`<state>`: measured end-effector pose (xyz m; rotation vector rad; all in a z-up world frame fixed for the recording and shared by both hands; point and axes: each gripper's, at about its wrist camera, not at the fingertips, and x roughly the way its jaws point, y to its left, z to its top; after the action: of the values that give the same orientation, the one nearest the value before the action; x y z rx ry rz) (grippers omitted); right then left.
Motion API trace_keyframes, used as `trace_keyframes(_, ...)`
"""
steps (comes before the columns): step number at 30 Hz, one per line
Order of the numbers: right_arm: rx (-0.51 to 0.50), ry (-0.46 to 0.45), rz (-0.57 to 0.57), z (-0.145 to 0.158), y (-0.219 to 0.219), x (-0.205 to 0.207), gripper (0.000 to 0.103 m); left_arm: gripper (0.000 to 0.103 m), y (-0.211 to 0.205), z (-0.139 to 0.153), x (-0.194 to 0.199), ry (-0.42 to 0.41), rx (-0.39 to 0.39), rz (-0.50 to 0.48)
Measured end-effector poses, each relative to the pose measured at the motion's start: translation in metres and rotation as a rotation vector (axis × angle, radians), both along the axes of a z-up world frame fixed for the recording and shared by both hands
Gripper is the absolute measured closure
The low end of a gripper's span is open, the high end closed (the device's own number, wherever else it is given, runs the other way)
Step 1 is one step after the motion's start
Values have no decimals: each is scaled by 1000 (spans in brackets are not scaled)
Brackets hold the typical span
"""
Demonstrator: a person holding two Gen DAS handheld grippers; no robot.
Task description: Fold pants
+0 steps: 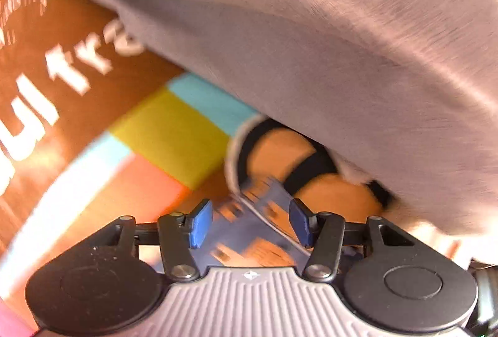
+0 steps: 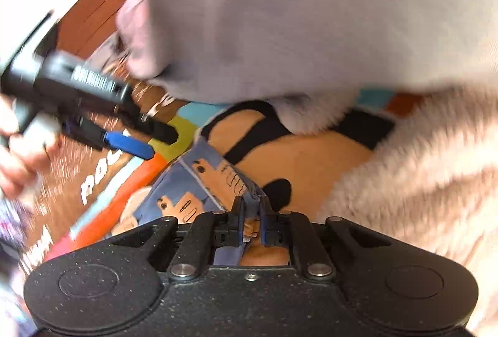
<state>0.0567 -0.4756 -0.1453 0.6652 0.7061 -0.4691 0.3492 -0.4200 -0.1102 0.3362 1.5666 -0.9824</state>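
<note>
Soft pants pinched at one printed edge.

Left view: left gripper (image 1: 250, 223) stands apart, empty, above the near printed cloth; grey pants (image 1: 311, 41) drape far and right. Right view: right gripper (image 2: 250, 223) is clamped on the limp, light printed edge (image 2: 218, 181); I'd take hems.

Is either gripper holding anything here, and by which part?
The right gripper is shut on a raised fold of the blue printed fabric, pinched at its peak. The left gripper is open, holding nothing.
</note>
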Motion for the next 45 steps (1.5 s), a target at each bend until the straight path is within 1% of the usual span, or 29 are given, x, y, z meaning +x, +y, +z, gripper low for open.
trace_keyframes(1, -47, 9, 34, 5, 5, 2, 93, 44, 3, 0, 0, 59, -9, 28)
trace_keyframes(3, -152, 36, 106, 14, 19, 9, 93, 44, 4, -4, 0, 147, -20, 77)
trace_keyframes(4, -209, 52, 144, 18, 27, 12, 93, 42, 4, -6, -1, 176, -20, 95)
trace_keyframes(6, -295, 72, 211, 24, 42, 17, 93, 40, 0, -7, -1, 200, -11, 115)
trace_keyframes(10, -430, 110, 322, 30, 67, 27, 94, 37, -11, -7, -7, 179, 27, 111)
trace_keyframes(14, -522, 134, 403, 29, 87, 34, 94, 37, -22, -1, -11, 139, 89, 116)
trace_keyframes(16, -556, 144, 433, 28, 93, 35, 94, 37, -25, -1, -15, 135, 114, 116)
trace_keyframes(18, -585, 155, 459, 27, 99, 36, 94, 37, -28, -14, -22, 135, 140, 119)
trace_keyframes(20, -608, 163, 480, 26, 104, 36, 94, 37, -28, -17, -27, 124, 167, 126)
trace_keyframes(24, -657, 184, 529, 25, 114, 36, 94, 38, -30, -20, -40, 77, 192, 151)
trace_keyframes(26, -672, 193, 547, 23, 119, 37, 94, 39, -33, -16, -51, 31, 193, 146)
trace_keyframes(29, -690, 205, 560, 23, 125, 37, 94, 52, -31, -15, -66, -42, 219, 153)
trace_keyframes(30, -696, 207, 566, 23, 127, 37, 94, 61, -28, -15, -68, -56, 226, 168)
trace_keyframes(31, -701, 208, 573, 23, 129, 37, 94, 69, -25, -15, -69, -63, 228, 187)
trace_keyframes(32, -706, 209, 581, 24, 130, 36, 94, 74, -21, -15, -69, -63, 226, 208)
trace_keyframes(33, -710, 210, 589, 25, 132, 36, 94, 83, -16, -14, -68, -59, 219, 229)
trace_keyframes(34, -713, 210, 596, 25, 134, 35, 94, 87, -9, -12, -66, -56, 209, 252)
trace_keyframes(37, -727, 208, 611, 28, 139, 33, 94, 92, 12, -7, -64, -37, 156, 311)
trace_keyframes(40, -736, 201, 615, 34, 145, 31, 94, 94, 37, -1, -60, -12, 99, 364)
trace_keyframes(41, -737, 199, 615, 35, 147, 31, 94, 94, 52, 2, -52, 0, 74, 382)
trace_keyframes(45, -759, 184, 627, 44, 162, 29, 94, 94, 91, 10, -50, 37, -30, 458)
